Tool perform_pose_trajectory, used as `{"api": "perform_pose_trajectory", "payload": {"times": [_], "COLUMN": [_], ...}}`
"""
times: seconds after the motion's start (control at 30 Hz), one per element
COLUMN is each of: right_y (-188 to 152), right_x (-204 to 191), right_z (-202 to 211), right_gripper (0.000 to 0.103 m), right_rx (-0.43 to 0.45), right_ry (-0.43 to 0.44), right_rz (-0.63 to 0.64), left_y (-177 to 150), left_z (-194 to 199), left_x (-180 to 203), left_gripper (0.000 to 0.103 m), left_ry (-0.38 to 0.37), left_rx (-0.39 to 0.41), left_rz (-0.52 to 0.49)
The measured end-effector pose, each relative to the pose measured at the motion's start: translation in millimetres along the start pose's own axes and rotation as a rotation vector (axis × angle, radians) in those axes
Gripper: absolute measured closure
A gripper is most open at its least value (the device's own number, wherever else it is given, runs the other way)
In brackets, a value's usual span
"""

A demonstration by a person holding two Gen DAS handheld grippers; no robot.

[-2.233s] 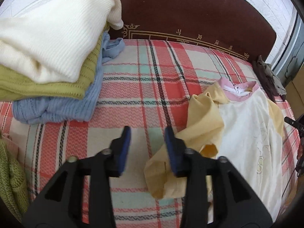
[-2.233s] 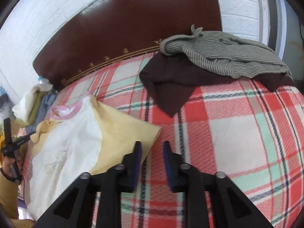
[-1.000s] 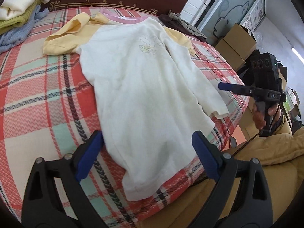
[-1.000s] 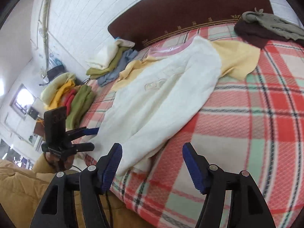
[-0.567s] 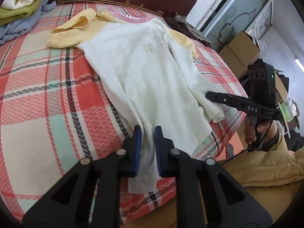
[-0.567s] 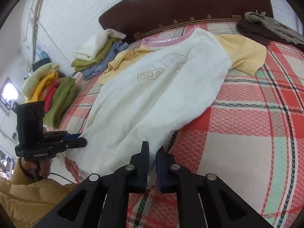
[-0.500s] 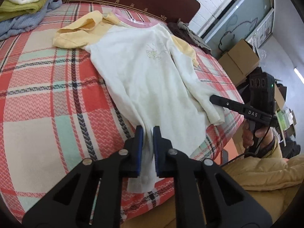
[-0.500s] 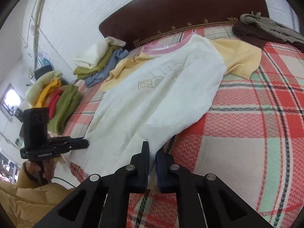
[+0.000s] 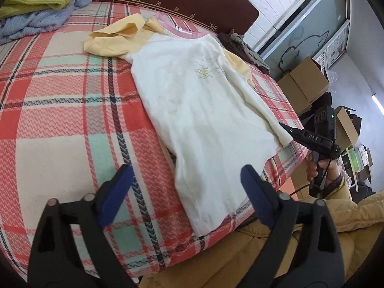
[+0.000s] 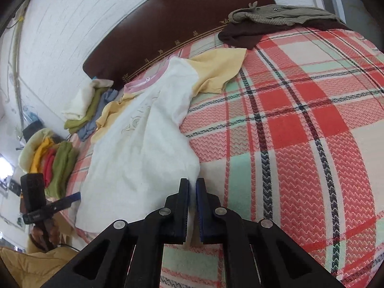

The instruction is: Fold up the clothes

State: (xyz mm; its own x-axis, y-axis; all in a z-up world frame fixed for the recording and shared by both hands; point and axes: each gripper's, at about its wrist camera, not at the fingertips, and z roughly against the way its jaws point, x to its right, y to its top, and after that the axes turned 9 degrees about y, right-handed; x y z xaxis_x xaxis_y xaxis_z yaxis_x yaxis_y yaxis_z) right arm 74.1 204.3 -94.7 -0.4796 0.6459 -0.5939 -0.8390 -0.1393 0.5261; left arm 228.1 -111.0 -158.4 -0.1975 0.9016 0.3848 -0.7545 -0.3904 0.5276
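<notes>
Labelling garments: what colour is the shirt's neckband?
Pink, on the shirt; the neckband shows best in the left wrist view.

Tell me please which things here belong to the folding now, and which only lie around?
In the job:
- white shirt with yellow sleeves
- right tongs, shut on its hem
- left tongs, opening, nothing gripped

Lying about:
- folded sweater stack
- brown and striped clothes
- cardboard boxes
</notes>
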Motion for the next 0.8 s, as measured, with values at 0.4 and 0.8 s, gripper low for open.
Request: {"api": "perform_pose_trajectory", "payload": {"times": [0.4, 0.8], "right_y": [-8, -13], "right_x": [-21, -29], "right_z": [-10, 12], "right_gripper": [0.056, 0.096], "right_rx": [-0.026, -0.008], "right_ry": [0.086, 0.134], "right_rz": [0.043, 0.062], "left_y": [-4, 14], "left_z": [-23, 40], "left_x": [28, -25], "left_gripper": [0.091, 0.095], "left_ry": [0.094, 0.083], "left_rx": [-0.067, 0.062], "left_rz": [-0.095, 0.106]}}
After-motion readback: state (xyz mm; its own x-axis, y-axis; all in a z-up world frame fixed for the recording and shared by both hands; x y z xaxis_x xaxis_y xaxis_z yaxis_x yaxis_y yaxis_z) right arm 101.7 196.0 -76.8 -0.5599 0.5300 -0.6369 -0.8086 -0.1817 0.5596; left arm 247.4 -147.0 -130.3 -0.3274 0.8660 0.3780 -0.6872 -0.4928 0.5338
